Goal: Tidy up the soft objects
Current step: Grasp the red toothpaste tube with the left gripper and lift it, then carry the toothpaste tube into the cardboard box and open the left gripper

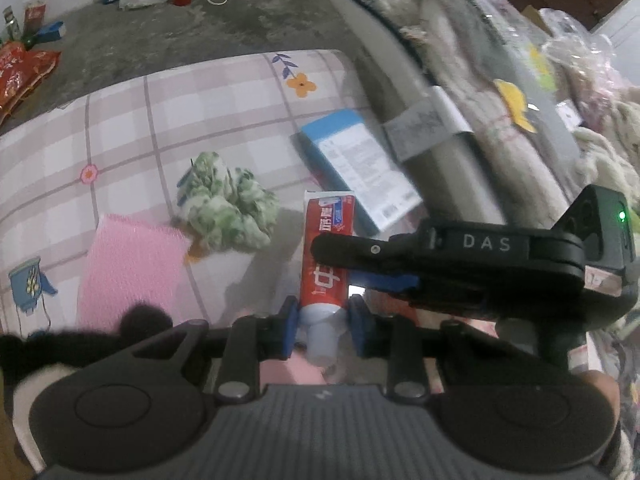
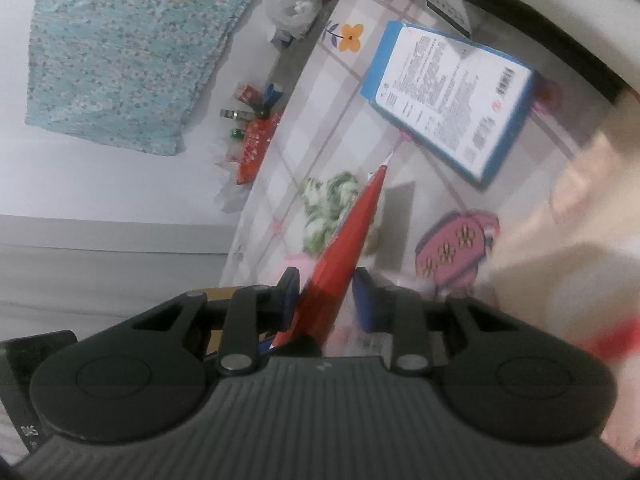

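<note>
Clearly little is sorted yet: a tube [image 1: 326, 268] is lifted off the bed [image 1: 120, 128], pinched near its cap by the left claw [image 1: 325, 326] and across its body by the right claw [image 2: 326, 300], which reaches in from the right in the left view. Ahead of the left claw, a green cloth [image 1: 228, 208], pink pad [image 1: 128, 268] and blue box [image 1: 360, 168] lie unsorted. The left claw points steeply down; the right one is shallower and rolled.
</note>
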`<state>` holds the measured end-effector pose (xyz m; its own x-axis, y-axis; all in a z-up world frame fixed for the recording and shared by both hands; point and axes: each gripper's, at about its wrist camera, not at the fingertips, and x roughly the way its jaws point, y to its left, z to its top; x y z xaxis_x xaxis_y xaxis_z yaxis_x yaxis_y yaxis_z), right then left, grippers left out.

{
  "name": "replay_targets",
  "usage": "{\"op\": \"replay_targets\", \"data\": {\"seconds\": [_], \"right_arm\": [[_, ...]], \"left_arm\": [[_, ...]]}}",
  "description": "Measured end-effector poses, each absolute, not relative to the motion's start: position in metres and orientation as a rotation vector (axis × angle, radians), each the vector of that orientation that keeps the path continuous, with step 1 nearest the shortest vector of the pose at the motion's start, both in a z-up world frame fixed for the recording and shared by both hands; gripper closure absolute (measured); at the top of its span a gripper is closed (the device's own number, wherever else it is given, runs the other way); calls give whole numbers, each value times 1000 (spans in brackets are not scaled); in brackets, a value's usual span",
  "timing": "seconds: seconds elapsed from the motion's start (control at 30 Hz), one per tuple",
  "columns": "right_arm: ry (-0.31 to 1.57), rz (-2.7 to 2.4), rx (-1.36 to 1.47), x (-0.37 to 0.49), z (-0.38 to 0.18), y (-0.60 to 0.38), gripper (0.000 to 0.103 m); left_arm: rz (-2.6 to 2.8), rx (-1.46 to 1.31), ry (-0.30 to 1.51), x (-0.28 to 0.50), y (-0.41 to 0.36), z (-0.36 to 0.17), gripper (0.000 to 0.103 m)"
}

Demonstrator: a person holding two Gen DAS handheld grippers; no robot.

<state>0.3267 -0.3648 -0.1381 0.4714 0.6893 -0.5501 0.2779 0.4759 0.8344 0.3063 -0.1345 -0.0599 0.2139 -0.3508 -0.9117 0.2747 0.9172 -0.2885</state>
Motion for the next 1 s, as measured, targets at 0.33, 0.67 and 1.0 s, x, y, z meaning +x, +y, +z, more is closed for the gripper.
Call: {"op": "replay_targets", "data": {"seconds": [0.33,0.67,1.0], "right_arm": [[896,432,973,225,-62,-351,76],[784,644,758,169,31,-274,77],[842,887,587,184,91,-134,78]], "left_arm": [[-511,-77,1120,205,-109,-3,76],[-455,-195,894,110,-24,62,76],[-253,-326,773,70,97,93,75]]}}
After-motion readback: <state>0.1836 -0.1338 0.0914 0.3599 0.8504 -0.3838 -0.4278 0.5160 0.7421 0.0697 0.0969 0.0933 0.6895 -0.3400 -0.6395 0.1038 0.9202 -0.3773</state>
